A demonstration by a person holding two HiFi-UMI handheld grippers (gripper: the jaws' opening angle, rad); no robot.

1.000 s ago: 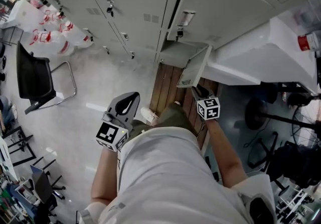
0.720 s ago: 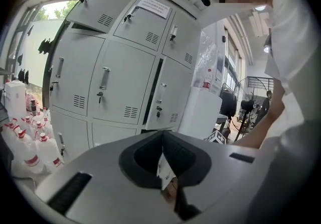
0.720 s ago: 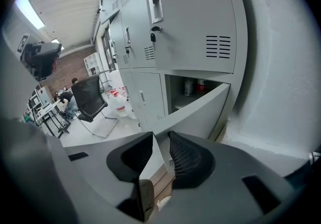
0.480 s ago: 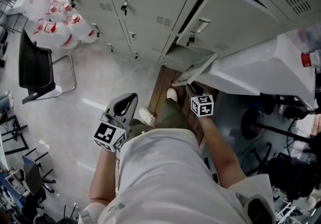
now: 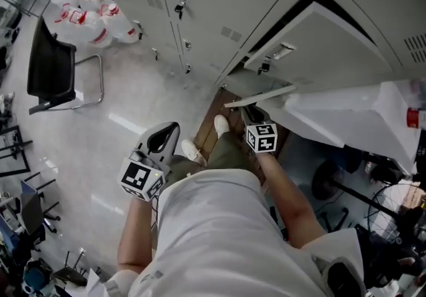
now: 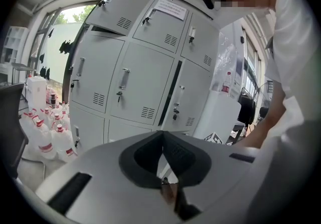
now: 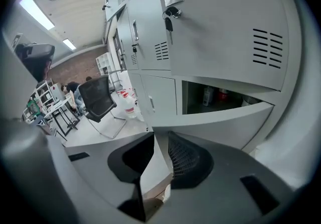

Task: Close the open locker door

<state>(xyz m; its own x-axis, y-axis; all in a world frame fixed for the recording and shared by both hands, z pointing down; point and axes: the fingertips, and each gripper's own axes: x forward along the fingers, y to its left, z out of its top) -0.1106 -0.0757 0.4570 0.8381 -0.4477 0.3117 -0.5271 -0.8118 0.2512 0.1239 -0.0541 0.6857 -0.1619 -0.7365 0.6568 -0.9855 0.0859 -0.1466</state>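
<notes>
Locker door (image 7: 220, 125): swung nearer shut than a second ago. Its edge sits between the closing jaws of my right claw (image 7: 159, 142), panel running off toward two o'clock.

Bright, even indoor light; ceiling strips (image 7: 37, 11) glow left of the lockers (image 7: 145, 42). Both gripper views: heavy fisheye w/ dark corners, soft edges.
</notes>
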